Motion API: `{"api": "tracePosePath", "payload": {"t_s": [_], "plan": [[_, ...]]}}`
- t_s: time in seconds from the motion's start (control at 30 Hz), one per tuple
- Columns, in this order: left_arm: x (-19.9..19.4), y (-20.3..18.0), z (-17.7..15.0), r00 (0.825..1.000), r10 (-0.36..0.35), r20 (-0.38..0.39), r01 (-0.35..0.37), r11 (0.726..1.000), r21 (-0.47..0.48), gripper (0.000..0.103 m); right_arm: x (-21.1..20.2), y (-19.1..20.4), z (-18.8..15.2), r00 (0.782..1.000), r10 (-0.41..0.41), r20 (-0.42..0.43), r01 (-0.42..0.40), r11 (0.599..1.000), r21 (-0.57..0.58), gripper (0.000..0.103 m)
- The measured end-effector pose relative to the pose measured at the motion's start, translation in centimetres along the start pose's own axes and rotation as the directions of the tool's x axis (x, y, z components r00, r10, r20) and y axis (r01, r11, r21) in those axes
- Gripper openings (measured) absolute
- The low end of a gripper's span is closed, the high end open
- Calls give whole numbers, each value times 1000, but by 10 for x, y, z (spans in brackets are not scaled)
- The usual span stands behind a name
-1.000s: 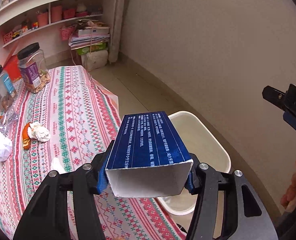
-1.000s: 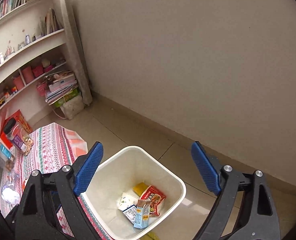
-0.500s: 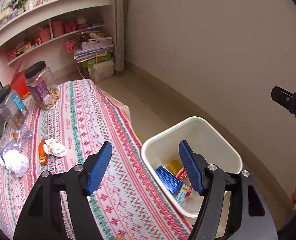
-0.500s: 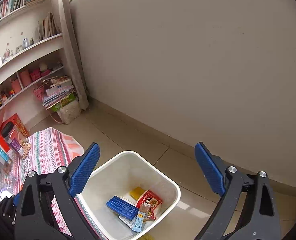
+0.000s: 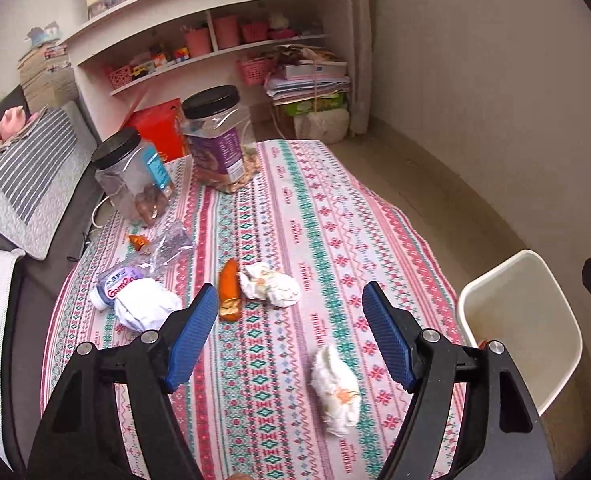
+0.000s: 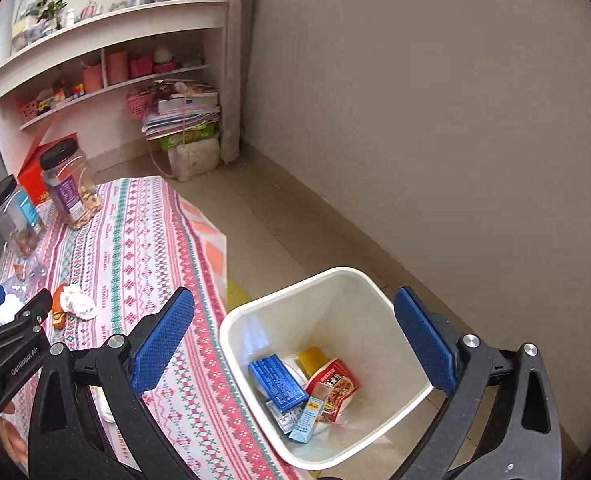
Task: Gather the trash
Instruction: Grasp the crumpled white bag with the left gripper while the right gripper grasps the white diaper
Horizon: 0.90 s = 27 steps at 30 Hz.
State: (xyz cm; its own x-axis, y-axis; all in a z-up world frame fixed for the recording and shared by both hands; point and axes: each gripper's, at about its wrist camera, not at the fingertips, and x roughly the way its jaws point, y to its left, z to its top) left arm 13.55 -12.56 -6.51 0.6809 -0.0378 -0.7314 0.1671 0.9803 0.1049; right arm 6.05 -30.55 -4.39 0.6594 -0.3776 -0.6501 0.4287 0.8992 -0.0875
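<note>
Our left fingers point(image 5: 289, 336) stand apart with nothing between them, having just been opening, and they hang over the patterned cloth of the bench point(image 5: 335, 216). Our right fingers point(image 6: 293, 344) are spread wide too, also just opening, empty, above the white bin point(image 6: 411, 400) in the lower centre of the right wrist view.

Inside the bin lie a blue box point(image 6: 277, 380), a red snack packet point(image 6: 331, 388), a yellow wrapper point(image 6: 313, 358) and a pale blue carton point(image 6: 307, 420), all piled on its floor.

In the left wrist view the bin stands at the right edge, just beside the bench. Trash remains on the cloth: a crumpled tissue point(image 5: 337, 390) at lower centre, another tissue wad point(image 5: 271, 288) touching an orange wrapper point(image 5: 229, 290) in the middle, a white paper ball point(image 5: 145, 308) at left centre, and a clear plastic bag point(image 5: 167, 246) above it. Two black-lidded jars point(image 5: 215, 140) stand at the far end, upper left of centre.
</note>
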Motion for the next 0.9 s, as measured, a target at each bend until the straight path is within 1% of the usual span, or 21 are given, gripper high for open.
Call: {"api": "tracePosePath", "payload": {"t_s": [0.1, 0.17, 0.3, 0.43, 0.5, 0.57, 0.63, 0.73, 0.83, 0.87, 0.9], "plan": [[7, 28, 1, 999, 48, -15, -49, 998, -32, 73, 0, 21, 0, 999, 32, -8, -32, 999, -23, 96], [16, 46, 2, 995, 89, -42, -91, 995, -48, 74, 2, 33, 0, 998, 56, -20, -57, 998, -30, 96], [42, 83, 4, 982, 156, -105, -165, 983, -78, 74, 6, 58, -4, 995, 86, -47, -89, 994, -61, 96], [68, 113, 3, 966, 211, -147, -224, 971, -78, 74, 10, 79, -9, 993, 98, -66, -105, 989, -106, 96], [82, 126, 2, 961, 211, -177, -230, 969, -90, 74, 14, 87, -11, 991, 105, -84, -115, 986, -124, 96], [94, 139, 1, 959, 191, -209, -216, 970, -108, 74, 19, 95, -13, 989, 110, -101, -124, 983, -139, 96], [106, 145, 0, 954, 185, -235, -215, 971, -108, 74, 23, 103, -17, 986, 117, -121, -135, 978, -158, 96], [123, 148, -5, 942, 186, -280, -217, 973, -83, 74, 29, 115, -22, 982, 122, -142, -148, 971, -189, 96], [139, 150, -14, 928, 165, -334, -200, 977, -71, 74, 35, 124, -27, 977, 125, -171, -162, 961, -223, 96], [142, 150, -17, 927, 157, -342, -191, 979, -70, 74, 37, 127, -29, 975, 125, -181, -166, 958, -232, 96], [143, 151, -19, 930, 145, -336, -178, 982, -69, 74, 39, 130, -31, 973, 125, -193, -171, 955, -241, 96]]}}
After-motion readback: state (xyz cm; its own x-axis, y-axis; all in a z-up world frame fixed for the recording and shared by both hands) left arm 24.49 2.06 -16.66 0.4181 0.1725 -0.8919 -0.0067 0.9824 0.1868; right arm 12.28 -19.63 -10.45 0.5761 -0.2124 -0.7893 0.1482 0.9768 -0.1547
